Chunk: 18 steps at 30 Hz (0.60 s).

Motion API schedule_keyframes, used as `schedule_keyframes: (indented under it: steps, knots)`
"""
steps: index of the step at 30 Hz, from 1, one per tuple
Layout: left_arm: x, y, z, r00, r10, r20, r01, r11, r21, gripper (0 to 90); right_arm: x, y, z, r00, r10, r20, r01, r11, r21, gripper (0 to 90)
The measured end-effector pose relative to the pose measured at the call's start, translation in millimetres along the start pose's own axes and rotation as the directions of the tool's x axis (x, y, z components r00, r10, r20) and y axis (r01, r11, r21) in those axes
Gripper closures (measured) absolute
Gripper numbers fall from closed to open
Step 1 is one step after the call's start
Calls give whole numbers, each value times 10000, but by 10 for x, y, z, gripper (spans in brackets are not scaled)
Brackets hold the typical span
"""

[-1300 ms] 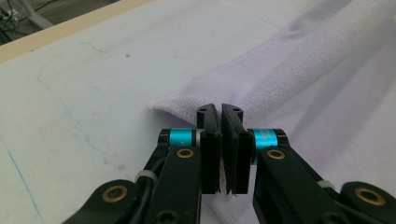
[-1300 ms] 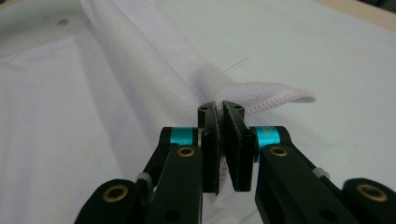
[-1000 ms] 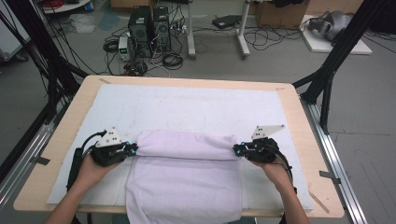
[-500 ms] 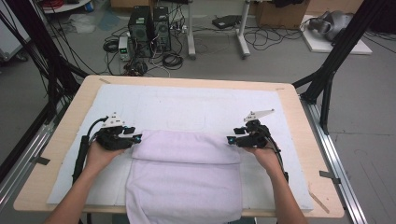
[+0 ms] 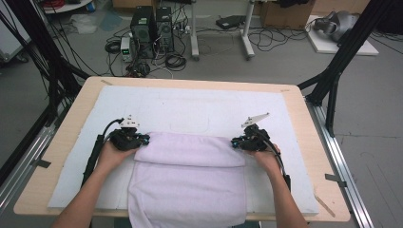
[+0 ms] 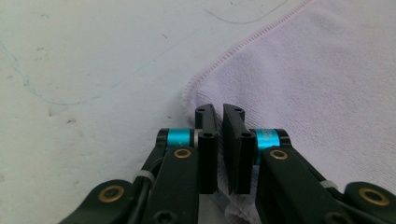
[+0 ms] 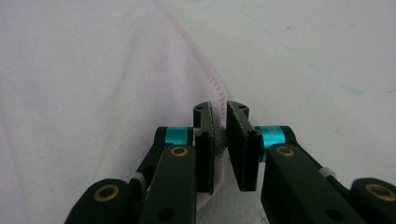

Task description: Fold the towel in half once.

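Floor of grey is seen around the table, with computer towers and tangled cables at 12 o'clock from it and black frame struts at 2 and 10 o'clock. The table is covered by a white mat; faint pen lines are seen on the mat in both gripper views. Nothing stands on the mat between the grippers and its far edge.

The towel, pale lilac, is laid at the near middle of the mat, toward 6 o'clock, with its near end hanging over the table edge. Its far part is folded back on itself into a band.

The left gripper is held at 9 o'clock of that band, the right gripper at 3 o'clock. The jaws of both have just been closing. In the left gripper view the left gripper is seen clenched on the towel's corner, cloth being pinched low between the pads. In the right gripper view the right gripper is seen nipped on the towel's stitched hem.
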<state>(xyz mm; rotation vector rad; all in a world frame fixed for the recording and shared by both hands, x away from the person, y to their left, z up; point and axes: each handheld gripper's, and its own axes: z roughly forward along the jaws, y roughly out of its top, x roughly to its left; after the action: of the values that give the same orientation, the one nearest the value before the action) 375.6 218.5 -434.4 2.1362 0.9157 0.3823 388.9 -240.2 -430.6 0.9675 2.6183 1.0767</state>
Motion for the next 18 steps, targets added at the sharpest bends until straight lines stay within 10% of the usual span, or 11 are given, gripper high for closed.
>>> schedule_keyframes:
  steps: [9,18]
  knots:
    - [-93,48,-531,10000,-90,16,91,9819,-1892,853,120,47,-528,9990,-336,-300,276,9830,-1814,814]
    - [-477,-401,-1048,9983,570,102,-535,9760,-2113,863,819,-261,-938,9752,-1955,-1037,1616,9492,-2702,812]
